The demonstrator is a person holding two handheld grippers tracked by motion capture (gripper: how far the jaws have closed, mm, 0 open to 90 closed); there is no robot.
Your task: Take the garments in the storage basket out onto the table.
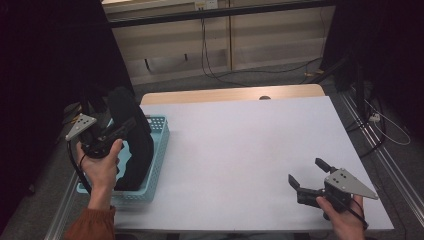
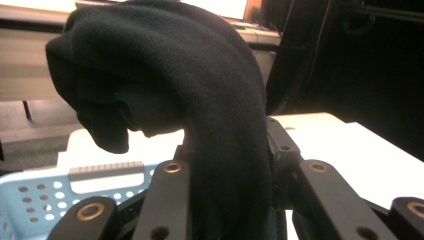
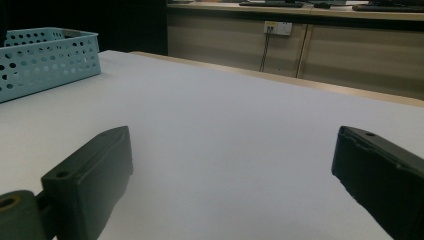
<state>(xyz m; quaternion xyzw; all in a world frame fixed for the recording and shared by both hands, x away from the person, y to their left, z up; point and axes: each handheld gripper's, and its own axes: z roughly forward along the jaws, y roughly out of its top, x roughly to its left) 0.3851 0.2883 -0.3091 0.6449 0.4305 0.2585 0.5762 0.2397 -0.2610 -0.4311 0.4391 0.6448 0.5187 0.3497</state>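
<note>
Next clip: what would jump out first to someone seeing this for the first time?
The black cloth, pinched in the left gripper and hanging into the light blue basket at the table's left edge. The left gripper view shows it bunched and drooping above the jaws. The right gripper rests open at the near right over the bare white table.

You have a black, soft knitted cloth garment [image 1: 134, 142] standing up out of the pale blue perforated plastic basket [image 1: 159, 150] at the left edge of your white table. Its lower part lies bunched inside the basket, while the upper part rises in a thick fold above the rim. In your left gripper view the fabric [image 2: 200, 100] arches over and droops at its free end, its dark surface matte and finely ribbed.
</note>
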